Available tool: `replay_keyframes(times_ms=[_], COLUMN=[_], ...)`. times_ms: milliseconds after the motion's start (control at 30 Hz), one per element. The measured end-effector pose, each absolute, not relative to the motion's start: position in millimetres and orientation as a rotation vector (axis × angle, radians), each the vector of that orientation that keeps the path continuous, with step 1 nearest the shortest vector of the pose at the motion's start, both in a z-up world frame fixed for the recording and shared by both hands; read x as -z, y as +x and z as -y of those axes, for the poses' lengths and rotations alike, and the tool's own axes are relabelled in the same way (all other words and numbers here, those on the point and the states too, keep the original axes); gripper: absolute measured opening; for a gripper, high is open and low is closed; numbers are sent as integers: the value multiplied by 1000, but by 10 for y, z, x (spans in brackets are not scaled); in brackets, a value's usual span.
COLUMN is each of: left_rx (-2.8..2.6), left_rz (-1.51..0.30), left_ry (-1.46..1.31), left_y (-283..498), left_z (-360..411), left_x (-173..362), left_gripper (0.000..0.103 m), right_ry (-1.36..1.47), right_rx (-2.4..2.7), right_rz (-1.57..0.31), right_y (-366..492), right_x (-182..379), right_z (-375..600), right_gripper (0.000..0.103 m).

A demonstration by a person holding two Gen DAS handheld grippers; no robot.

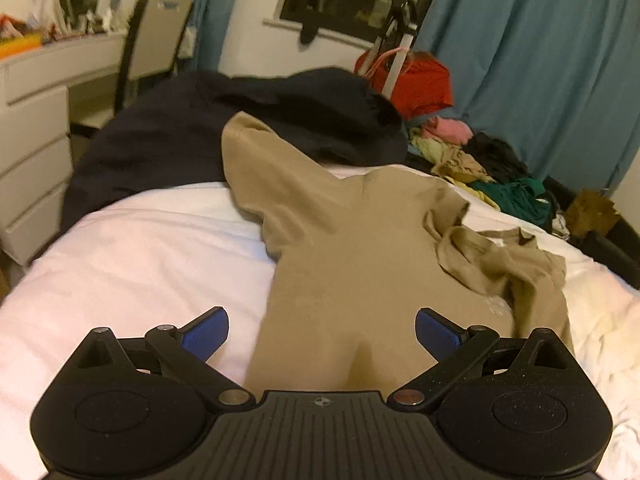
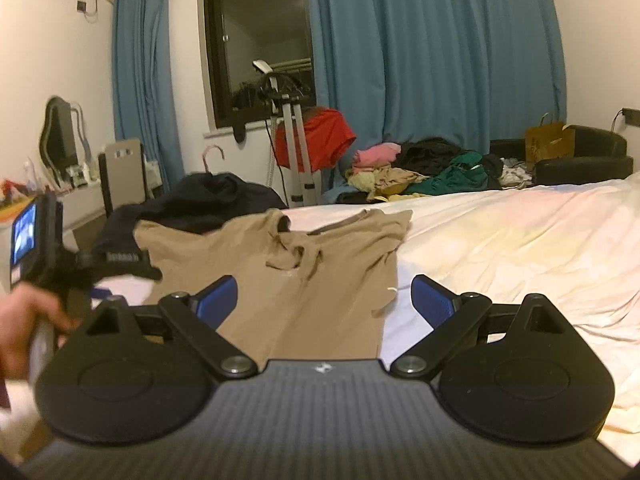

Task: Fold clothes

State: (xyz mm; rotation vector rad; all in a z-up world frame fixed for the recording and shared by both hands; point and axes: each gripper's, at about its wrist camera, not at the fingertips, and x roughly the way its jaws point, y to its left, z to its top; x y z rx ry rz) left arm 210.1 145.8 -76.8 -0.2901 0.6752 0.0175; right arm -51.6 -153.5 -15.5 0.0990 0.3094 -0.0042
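A tan T-shirt (image 1: pixel 360 248) lies spread on the white bed sheet (image 1: pixel 140 248), hem towards me. Its left sleeve stretches out flat onto a dark garment (image 1: pixel 180 136); its right sleeve (image 1: pixel 500 264) is bunched and folded over the chest. My left gripper (image 1: pixel 322 334) is open, hovering just above the shirt's hem, holding nothing. In the right wrist view the same shirt (image 2: pixel 320 256) lies ahead, and my right gripper (image 2: pixel 324 300) is open and empty over its lower right part. The left gripper's body and the hand holding it show at the left edge (image 2: pixel 44 256).
A pile of mixed clothes (image 2: pixel 420 172) lies at the bed's far side, by blue curtains (image 2: pixel 440 60). A tripod (image 2: pixel 296 152) with a red garment (image 2: pixel 320 136) stands near the window. A desk with drawers (image 1: pixel 32 140) and a chair (image 1: pixel 152 40) are at left. White sheet spreads to the right (image 2: pixel 520 248).
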Motion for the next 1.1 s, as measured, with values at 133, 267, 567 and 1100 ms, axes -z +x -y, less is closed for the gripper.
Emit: replay_keyframes(times_ms=[133, 267, 567, 1100], left_rx=[-47, -77, -85, -13], left_rz=[-636, -603, -526, -561], left_ry=[-386, -544, -545, 186], left_y=[2466, 2823, 3430, 3340], left_z=[-1783, -2098, -2130, -229], left_x=[912, 1127, 1289, 113], left_gripper=[101, 99, 60, 11], right_ry=[-7, 16, 38, 97], right_rx=[37, 25, 87, 138], right_rz=[-317, -365, -426, -376], right_y=[-356, -146, 292, 152], right_x=[297, 434, 663, 495], right_z=[1415, 1425, 1549, 1672], right_gripper=[95, 95, 95, 95])
